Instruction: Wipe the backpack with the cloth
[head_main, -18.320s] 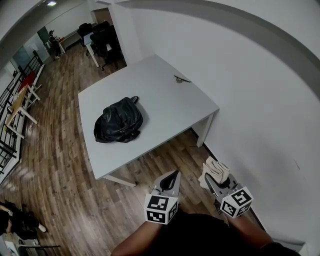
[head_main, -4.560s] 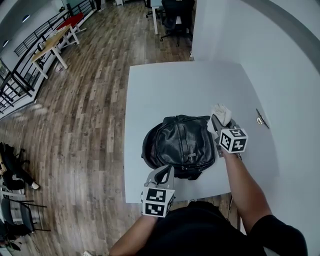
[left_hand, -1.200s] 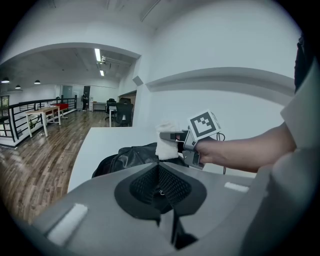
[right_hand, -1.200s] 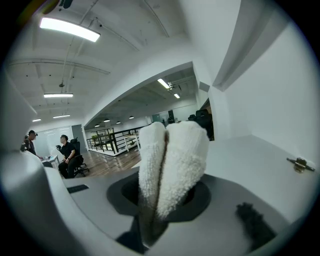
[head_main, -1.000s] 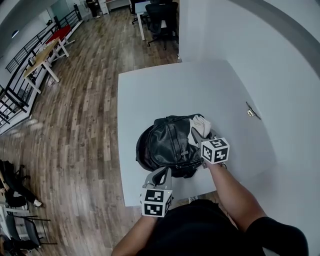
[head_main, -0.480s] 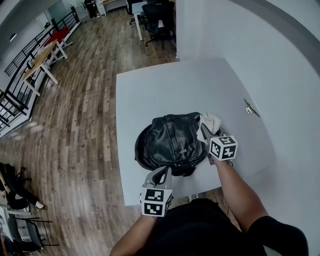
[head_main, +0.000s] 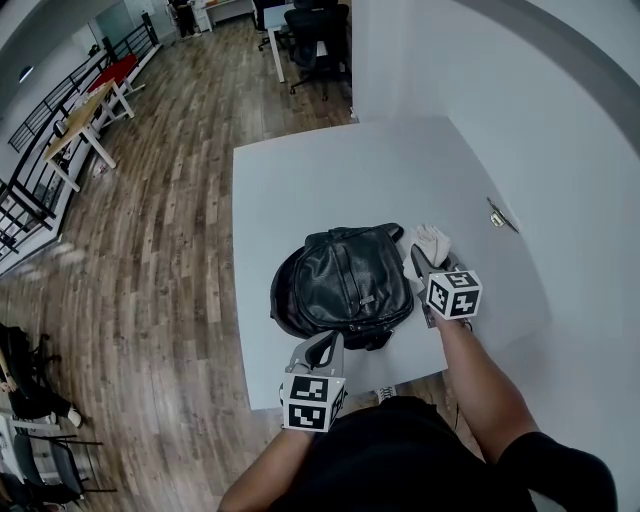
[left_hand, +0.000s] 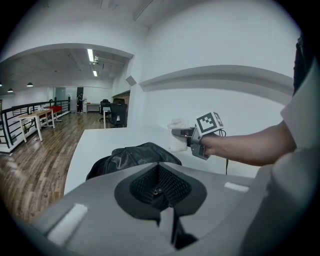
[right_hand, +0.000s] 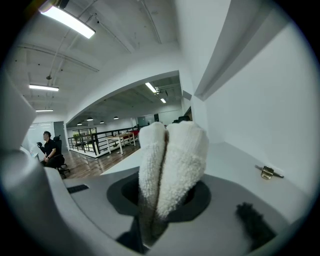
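Black and soft-looking, the backpack (head_main: 345, 285) lies mid-frame on the white table (head_main: 300, 170), close to the table's lower edge. The right gripper (head_main: 418, 260), just right of the bag, is clamped on the folded white cloth (head_main: 432, 242), which sticks up past its jaws and sits beside the bag rather than on it. The left gripper (head_main: 325, 350), at lower centre, has its jaws together on nothing and is off the bag. With nothing steadying the bag, a firm stroke could probably slide it along the table or towards that edge. If the cloth folds aside or slips out, the hard jaws could scrape the surface.
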